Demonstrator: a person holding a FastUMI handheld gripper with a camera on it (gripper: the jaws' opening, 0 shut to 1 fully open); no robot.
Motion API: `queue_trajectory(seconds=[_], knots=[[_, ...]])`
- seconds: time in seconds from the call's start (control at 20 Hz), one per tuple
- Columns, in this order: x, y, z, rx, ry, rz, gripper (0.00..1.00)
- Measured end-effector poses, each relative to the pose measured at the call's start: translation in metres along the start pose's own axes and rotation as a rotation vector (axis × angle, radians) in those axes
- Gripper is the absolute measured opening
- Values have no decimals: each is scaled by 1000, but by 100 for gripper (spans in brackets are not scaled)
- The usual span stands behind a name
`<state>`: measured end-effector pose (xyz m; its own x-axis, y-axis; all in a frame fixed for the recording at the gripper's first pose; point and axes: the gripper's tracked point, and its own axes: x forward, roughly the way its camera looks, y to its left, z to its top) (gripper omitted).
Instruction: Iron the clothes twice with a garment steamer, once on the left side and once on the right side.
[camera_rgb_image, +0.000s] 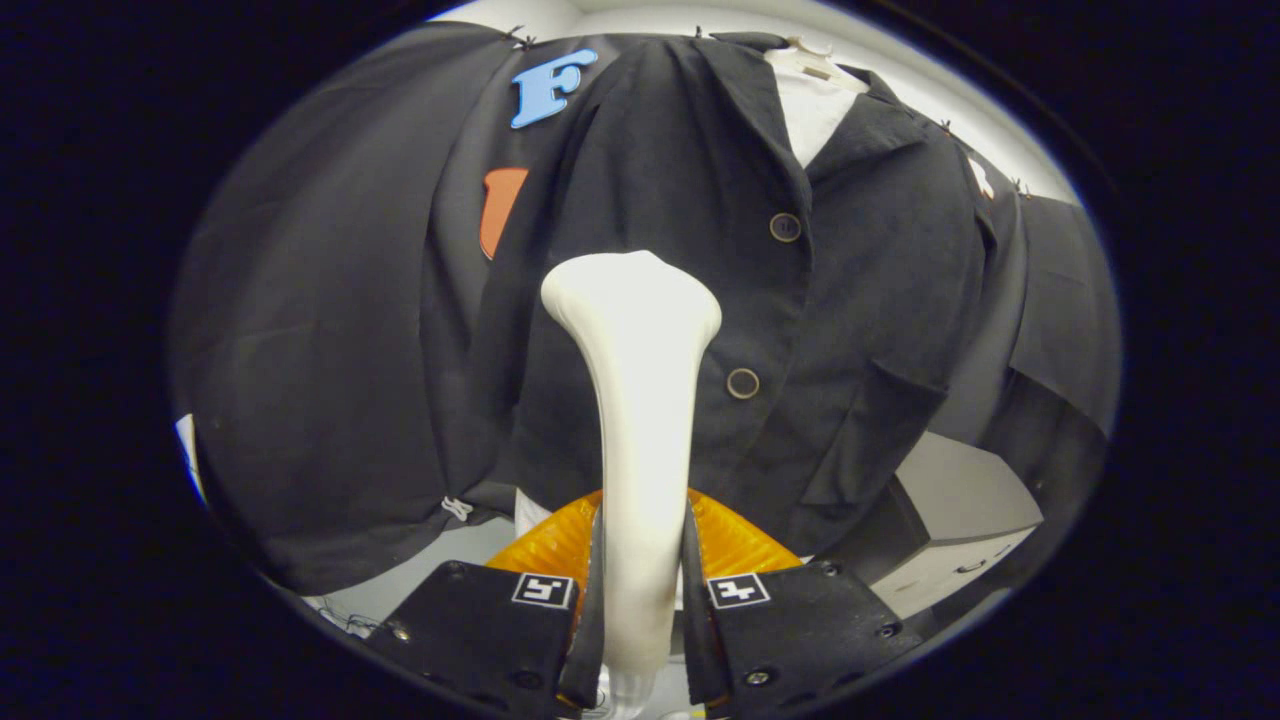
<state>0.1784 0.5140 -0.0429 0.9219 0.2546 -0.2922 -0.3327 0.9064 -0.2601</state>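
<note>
A gripper (642, 590) at the bottom centre of the frame is clamped on the handle of a white garment steamer (636, 400), both fingers pressing against its narrow stem. The steamer rises from between the fingers to the middle of the frame, where its wider, rounded head lies against the front of a dark jacket (720, 250). The jacket hangs upright, filling the centre and upper right, with a white garment (812, 110) showing at its open collar near the top. Two round buttons sit just right of the steamer head, one (785, 227) above it and one (742, 383) level with its neck. A white cabinet (950, 520) stands at lower right, below the jacket hem.
</note>
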Motion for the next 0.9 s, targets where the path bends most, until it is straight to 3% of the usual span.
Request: queue_trajectory(seconds=[0.9], knots=[[34, 14, -111, -41, 172, 49, 36]])
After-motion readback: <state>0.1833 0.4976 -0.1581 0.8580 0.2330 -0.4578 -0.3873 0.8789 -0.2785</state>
